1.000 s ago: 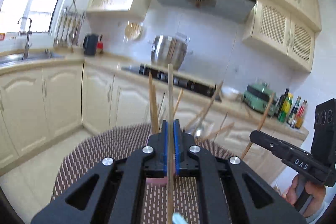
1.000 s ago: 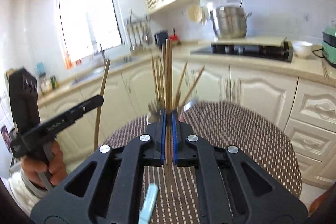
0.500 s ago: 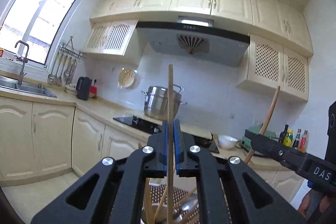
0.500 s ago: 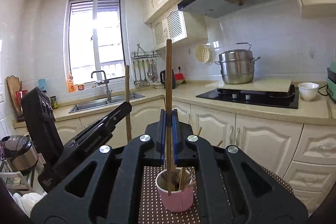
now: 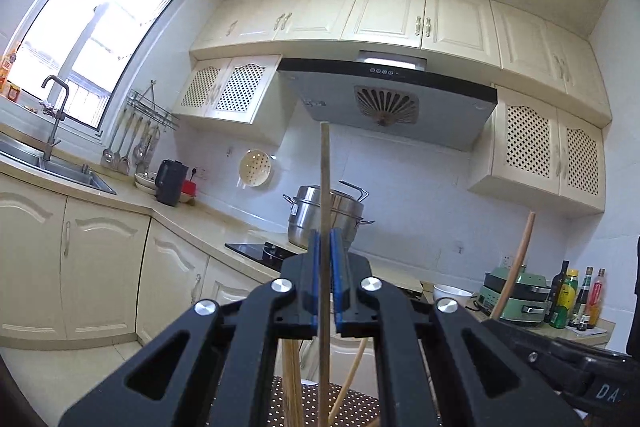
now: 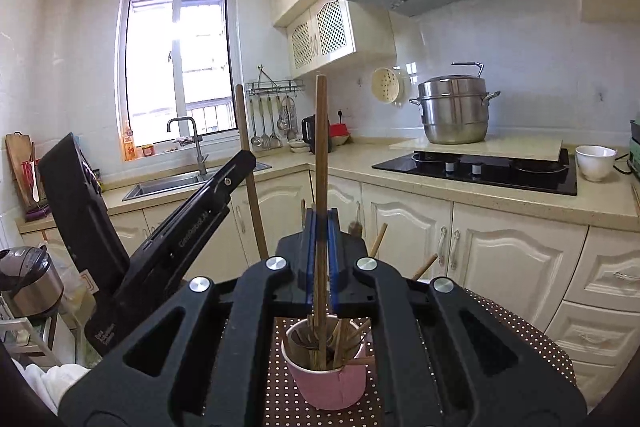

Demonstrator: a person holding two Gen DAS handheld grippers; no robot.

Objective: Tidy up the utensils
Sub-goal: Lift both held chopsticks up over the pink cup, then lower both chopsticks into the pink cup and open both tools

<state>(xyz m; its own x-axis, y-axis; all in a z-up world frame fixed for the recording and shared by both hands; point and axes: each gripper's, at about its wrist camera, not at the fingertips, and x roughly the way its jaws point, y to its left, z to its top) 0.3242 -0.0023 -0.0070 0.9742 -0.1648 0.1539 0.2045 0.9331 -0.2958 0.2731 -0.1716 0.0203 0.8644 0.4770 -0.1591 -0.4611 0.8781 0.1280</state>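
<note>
Two grippers, each pinching one chopstick upright: the left gripper [image 5: 325,251] clamps a pale chopstick [image 5: 325,187], the right gripper [image 6: 320,231] a darker chopstick [image 6: 320,147] whose lower end dips into the pink cup [image 6: 328,383], directly above it, among other sticks.

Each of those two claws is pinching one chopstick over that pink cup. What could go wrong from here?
The right gripper holds its chopstick upright with the lower end inside the pink cup. The cup is already crowded with sticks leaning outward, so one might get knocked out, or the light cup tipped on the dotted tablecloth. The left gripper grips its thin chopstick low down; it could slip or pivot.
</note>
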